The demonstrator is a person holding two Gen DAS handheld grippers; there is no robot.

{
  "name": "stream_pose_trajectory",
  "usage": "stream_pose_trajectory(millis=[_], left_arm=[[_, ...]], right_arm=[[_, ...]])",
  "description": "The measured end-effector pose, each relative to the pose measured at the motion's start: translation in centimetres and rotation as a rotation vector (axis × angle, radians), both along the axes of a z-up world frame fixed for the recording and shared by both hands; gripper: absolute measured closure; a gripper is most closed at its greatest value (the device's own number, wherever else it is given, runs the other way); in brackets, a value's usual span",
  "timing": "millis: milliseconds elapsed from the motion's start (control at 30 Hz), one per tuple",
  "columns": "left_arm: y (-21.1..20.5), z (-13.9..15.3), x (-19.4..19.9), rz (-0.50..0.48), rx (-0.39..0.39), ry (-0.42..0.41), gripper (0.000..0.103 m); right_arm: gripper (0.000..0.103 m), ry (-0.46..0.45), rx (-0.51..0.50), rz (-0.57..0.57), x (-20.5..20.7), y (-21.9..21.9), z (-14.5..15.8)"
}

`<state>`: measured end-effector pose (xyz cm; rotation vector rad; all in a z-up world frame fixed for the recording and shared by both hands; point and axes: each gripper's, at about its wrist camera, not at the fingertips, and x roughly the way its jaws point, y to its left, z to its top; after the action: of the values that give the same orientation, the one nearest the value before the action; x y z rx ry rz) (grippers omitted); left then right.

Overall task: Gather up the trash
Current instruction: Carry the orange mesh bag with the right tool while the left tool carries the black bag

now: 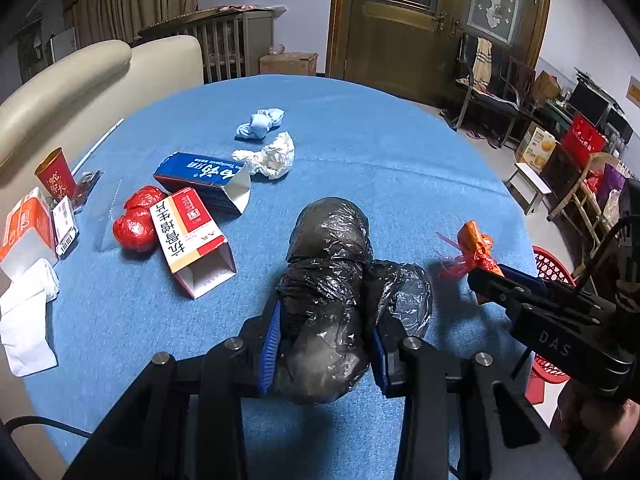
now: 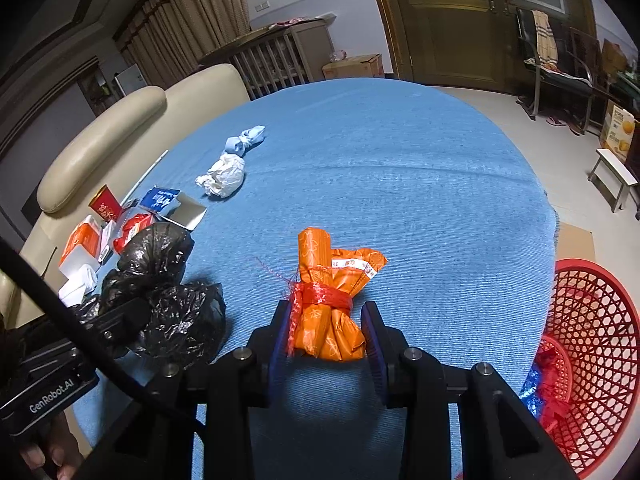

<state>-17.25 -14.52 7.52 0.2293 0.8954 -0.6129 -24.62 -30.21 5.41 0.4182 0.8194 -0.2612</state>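
1. Nearest the left wrist camera, the left tongs [image 1: 324, 344] are closed on a black bag bundle [image 1: 326, 280], their blue pads pressing its lower sides; the bundle's long axis runs straight out ahead of the fingers, with a second black lump bulging to its right.
2. Right tongs [image 2: 326, 332] are closed on an orange wrapper bundle [image 2: 332, 300] tied with red netting, gripped at its lower end; its long axis also points forward, away from the camera.
3. Both loads appear to be held just above the blue worktop [image 2: 400, 160], though I cannot be sure they are clear of it.
4. A red basket [image 2: 592, 340] sits beyond the worktop's right edge, lower down, with some red and blue scraps already in it. It lies to the right of both tongs, and the right hand is plainly the nearer, so I judge the orange bundle should go in first.
5. More trash lies at the far left: two opened cartons [image 1: 200, 216], a red wad [image 1: 136, 220], crumpled white paper [image 1: 268, 156], a blue wad [image 1: 258, 124] and a red cup [image 1: 54, 174].
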Motion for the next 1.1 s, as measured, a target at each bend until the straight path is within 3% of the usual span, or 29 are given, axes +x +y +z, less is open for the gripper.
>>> stream_pose_trajectory(millis=[1100], left_arm=[[-3.2,0.2,-0.1,-0.063,0.008,-0.001,0.063]], right_arm=[[0.065,-0.018,-0.009,-0.084,-2.7,-2.3,1.1]])
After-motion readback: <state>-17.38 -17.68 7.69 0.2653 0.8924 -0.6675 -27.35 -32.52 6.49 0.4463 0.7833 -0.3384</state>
